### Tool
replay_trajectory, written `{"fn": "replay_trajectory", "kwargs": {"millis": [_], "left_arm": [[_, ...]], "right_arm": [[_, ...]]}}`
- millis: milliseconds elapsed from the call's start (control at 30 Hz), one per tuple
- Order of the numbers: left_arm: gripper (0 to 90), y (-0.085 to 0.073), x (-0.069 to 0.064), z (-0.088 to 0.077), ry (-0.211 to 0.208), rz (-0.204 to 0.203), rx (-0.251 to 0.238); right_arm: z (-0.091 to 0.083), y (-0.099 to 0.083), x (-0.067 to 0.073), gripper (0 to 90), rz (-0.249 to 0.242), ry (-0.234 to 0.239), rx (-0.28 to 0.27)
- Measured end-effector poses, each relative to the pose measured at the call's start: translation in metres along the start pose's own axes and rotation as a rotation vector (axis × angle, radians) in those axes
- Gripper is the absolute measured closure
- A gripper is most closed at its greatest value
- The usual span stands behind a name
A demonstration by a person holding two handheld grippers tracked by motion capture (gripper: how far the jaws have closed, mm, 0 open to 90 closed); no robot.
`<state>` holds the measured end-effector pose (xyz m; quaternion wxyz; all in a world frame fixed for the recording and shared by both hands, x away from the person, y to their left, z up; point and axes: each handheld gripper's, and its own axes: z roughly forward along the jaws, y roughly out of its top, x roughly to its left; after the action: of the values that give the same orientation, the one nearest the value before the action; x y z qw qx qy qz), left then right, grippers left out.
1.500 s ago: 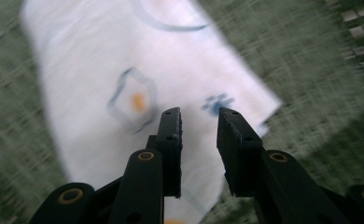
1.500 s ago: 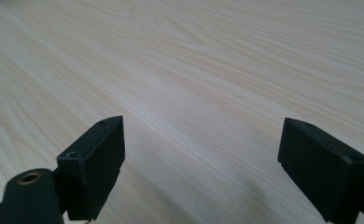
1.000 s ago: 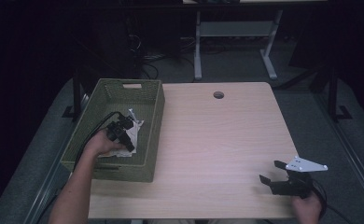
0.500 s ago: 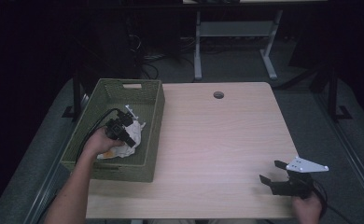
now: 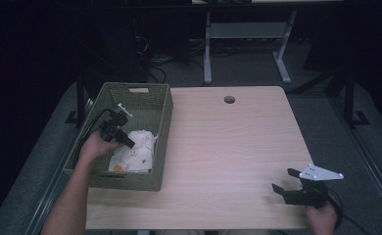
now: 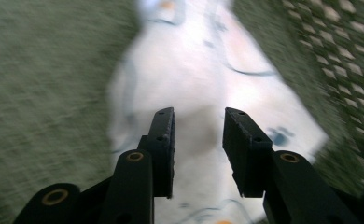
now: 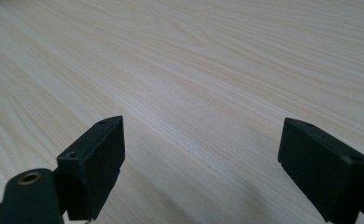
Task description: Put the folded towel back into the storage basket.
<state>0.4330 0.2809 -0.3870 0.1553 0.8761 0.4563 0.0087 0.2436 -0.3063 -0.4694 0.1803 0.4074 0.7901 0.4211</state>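
Left gripper sits inside the green woven basket, above a white printed cloth. Its jaws have just been opening and now stand a little apart with nothing clamped between them; in the left gripper view the cloth lies blurred beneath the gap. The cloth rests on the basket floor, toward the basket's near end. The basket stands at the counter's left edge. Right gripper rests low near the counter's front right corner, jaws wide apart and empty; in the right gripper view, bare wood grain lies between them.
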Motion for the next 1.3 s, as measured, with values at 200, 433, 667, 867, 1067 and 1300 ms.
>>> {"fn": "replay_trajectory", "kwargs": {"millis": [200, 433, 667, 867, 1067, 1300], "left_arm": [[50.4, 0.003, 0.012, 0.009, 0.094, -0.058, 0.036], [81.4, 0.011, -0.005, 0.014, 0.143, 0.073, 0.047], [53.3, 0.019, -0.019, -0.005, 0.229, 0.082, -0.056], [78.4, 0.019, -0.013, 0.005, 0.186, 0.061, -0.002], [72.8, 0.020, -0.006, 0.026, 0.163, 0.041, 0.048], [74.2, 0.013, -0.001, 0.042, 0.149, -0.010, 0.168]], "right_arm": [[0.004, 0.000, 0.000, 14.2, -0.005, 0.008, 0.008], [0.003, 0.000, 0.000, 14.2, -0.005, 0.008, 0.005], [0.004, 0.000, 0.002, 14.2, -0.007, 0.015, 0.012], [0.004, 0.001, 0.003, 14.2, -0.007, 0.014, 0.010], [0.005, 0.001, 0.002, 14.2, -0.008, 0.013, 0.014], [0.004, 0.000, 0.002, 14.2, -0.009, 0.011, 0.016]]}}
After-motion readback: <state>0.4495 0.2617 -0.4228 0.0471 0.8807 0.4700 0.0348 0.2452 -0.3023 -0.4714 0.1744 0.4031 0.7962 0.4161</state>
